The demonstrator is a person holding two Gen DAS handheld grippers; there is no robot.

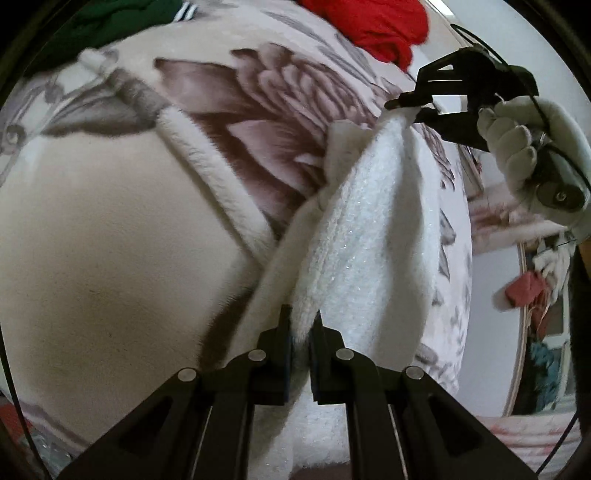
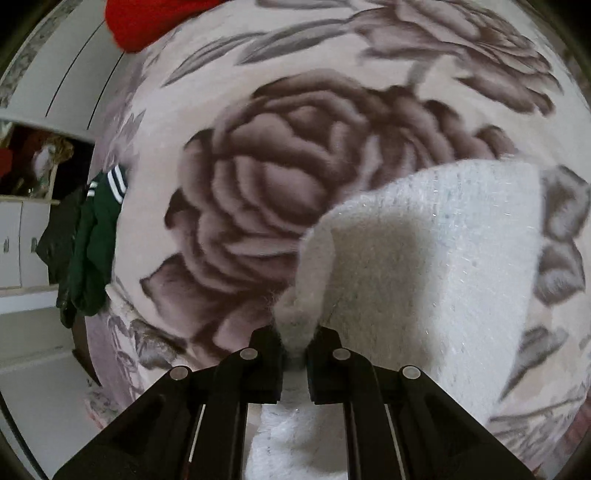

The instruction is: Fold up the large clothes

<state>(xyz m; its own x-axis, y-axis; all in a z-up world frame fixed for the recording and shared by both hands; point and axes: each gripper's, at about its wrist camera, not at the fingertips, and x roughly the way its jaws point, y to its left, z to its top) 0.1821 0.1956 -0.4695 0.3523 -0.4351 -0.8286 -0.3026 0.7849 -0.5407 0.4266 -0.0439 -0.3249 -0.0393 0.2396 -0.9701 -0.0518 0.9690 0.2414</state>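
A fluffy white knitted garment with a faint glittery thread (image 1: 373, 236) hangs stretched between the two grippers, lifted above a plush blanket printed with large grey-brown roses on a pale ground (image 1: 122, 221). In the left wrist view the garment runs as a folded band from the bottom centre of the picture up and to the right, one edge doubled over on itself, its far corner pinched by the other tool.

The left gripper (image 1: 301, 332) has its black jaws drawn in tight — a thin bunched edge of the white knit sits squeezed between the pads, with more of the fabric spilling below and behind the fingers. The right gripper (image 1: 404, 105), seen from the left wrist camera at upper right, is carried by a hand in a white glove (image 1: 524, 147); its black fingertips are clenched on the garment's upper corner.

From its own camera the right gripper (image 2: 297, 339) shows the same grasp: the jaws are nearly together, and a small tuft of the white knit (image 2: 424, 258) is caught between them. From there the cloth spreads up and to the right as a broad flat panel over the rose print (image 2: 280, 177).

A bright red cloth (image 1: 376, 26) lies at the far edge of the blanket, and a dark green garment with white stripes (image 2: 96, 243) hangs over its side — both well apart from the grippers.
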